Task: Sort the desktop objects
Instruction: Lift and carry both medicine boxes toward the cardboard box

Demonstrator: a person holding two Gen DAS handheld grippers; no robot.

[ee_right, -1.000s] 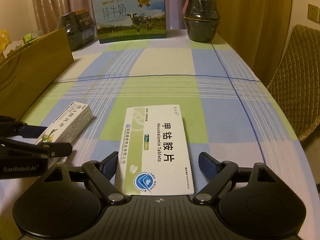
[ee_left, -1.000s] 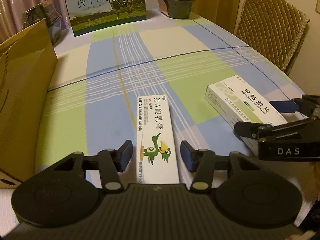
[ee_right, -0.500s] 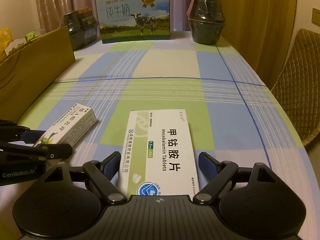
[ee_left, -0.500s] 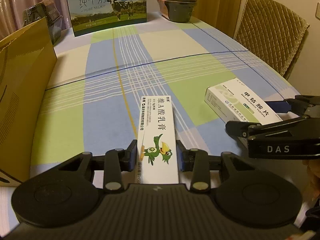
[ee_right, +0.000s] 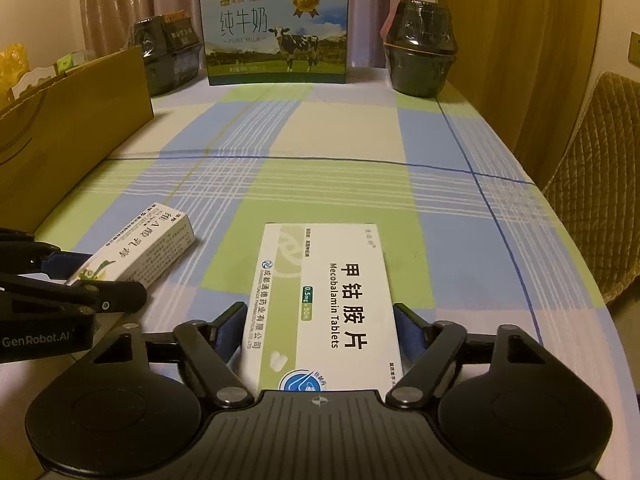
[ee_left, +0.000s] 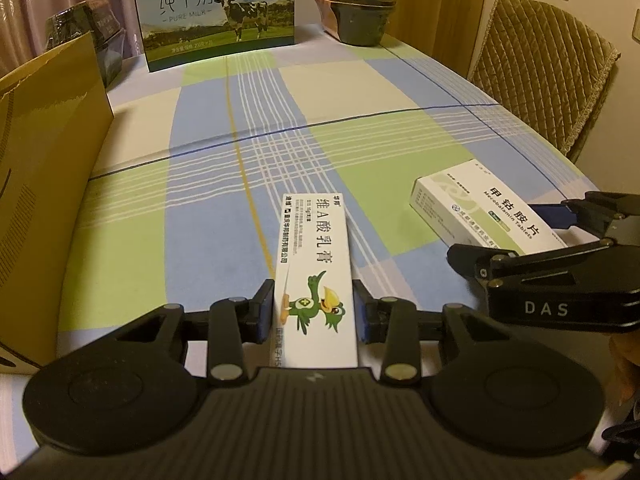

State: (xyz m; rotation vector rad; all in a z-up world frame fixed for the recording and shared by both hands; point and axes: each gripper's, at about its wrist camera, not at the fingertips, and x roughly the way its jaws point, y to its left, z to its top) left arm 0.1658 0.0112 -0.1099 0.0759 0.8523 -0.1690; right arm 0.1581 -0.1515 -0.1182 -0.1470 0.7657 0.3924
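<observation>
The left gripper point(ee_left: 314, 312) pinches the near end of a narrow white cream box point(ee_left: 314, 268) printed with a green cartoon bird, its blue pads pressed against the two long sides; the box lies flat on the plaid tablecloth point(ee_left: 248, 128) and points away toward the far end of the table. To its right, the right gripper point(ee_right: 320, 330) straddles the near end of a wider white-and-green tablet box point(ee_right: 324, 296) marked Mecobalamin Tablets, and its jaws are closing, with the box between them and the pads right at its long edges; whether they press on it yet I cannot tell. This box also lies flat on the cloth, near the cream box but apart from it. A brown cardboard box point(ee_right: 68, 120) stands along the left side. At the far end stand a milk carton point(ee_right: 276, 32) showing a cow, with dark wrapped containers point(ee_right: 420, 60) beside it, and a quilted chair point(ee_left: 544, 64) sits at the right.
</observation>
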